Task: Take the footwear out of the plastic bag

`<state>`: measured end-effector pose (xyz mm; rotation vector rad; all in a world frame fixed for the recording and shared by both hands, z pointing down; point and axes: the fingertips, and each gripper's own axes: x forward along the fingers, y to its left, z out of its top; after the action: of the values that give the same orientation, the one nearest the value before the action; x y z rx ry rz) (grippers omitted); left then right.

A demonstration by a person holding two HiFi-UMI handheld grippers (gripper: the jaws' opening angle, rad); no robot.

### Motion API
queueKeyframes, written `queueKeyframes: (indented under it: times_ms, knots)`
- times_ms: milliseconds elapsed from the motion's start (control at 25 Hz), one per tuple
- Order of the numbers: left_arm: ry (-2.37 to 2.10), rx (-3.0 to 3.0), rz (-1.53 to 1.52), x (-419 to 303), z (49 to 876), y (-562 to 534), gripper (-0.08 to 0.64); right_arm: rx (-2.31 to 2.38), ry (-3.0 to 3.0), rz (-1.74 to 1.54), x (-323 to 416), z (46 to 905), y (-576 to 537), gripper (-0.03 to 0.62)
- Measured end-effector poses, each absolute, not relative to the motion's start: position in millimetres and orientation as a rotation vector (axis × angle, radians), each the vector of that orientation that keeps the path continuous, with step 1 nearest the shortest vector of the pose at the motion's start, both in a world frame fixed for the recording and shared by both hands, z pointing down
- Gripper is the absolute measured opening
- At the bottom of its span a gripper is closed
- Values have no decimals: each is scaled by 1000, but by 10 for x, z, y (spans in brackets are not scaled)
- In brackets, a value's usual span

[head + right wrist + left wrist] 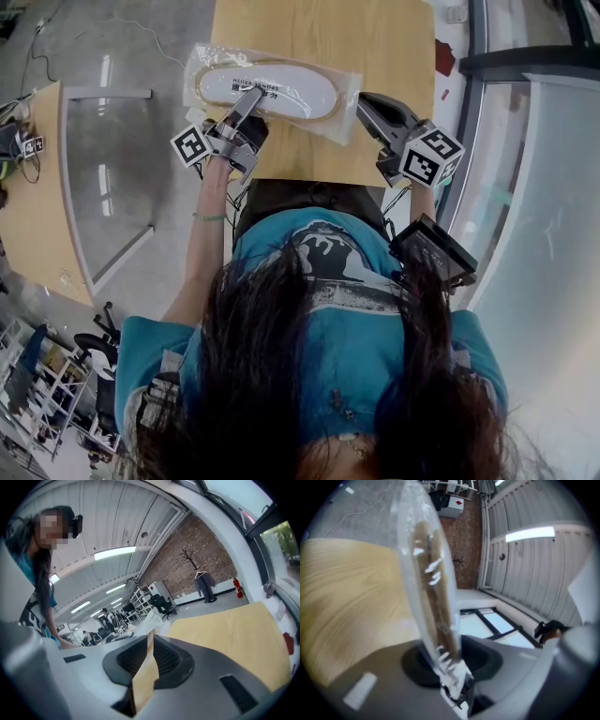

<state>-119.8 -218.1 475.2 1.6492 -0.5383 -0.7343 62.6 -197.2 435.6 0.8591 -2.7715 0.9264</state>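
Observation:
A clear plastic bag (349, 105) lies across the near part of the wooden table (319, 28). Inside it is a flat white slipper (281, 89) with a tan rim. My left gripper (251, 98) is shut on the bag's near edge. In the left gripper view the bag (410, 550) and the slipper (433, 583) stand edge-on, clamped between the jaws of that gripper (440, 654). My right gripper (361, 101) has its tips at the bag's right end. In the right gripper view the jaws of that gripper (151, 639) are nearly together, with only a thin slit. Whether they pinch the plastic is unclear.
The table's near edge runs just under both grippers, against the person's body. A glass-topped table (103, 178) and another wooden top (33, 187) stand to the left. A small red thing (443, 56) lies on a white ledge beyond the table's right side.

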Motion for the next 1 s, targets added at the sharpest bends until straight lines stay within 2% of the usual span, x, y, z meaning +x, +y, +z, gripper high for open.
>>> queueKeyframes:
  times_ms: [160,480,760,840,1000]
  knots:
    - [-546,1648,-743,-1236,4737,-2179,107,717,-2837,1053,532,4252,-1908,49]
    - [-600,1666,-729,-1327,4753,-2190,104,710,-2705,787,392,4344,-1867,49]
    - [-421,1602,-954,-1365,4477,-2232,100,613,-2816,1403,450,4429,-1848,55]
    - [-386,1574,-996,-1375,4438,-2243,98,611,-2800,1401,453,4509,-1807,54]
    - [-397,1609,-875,-1202,4535,-2217,95,603,-2825,1330,396,4457,-1768,54]
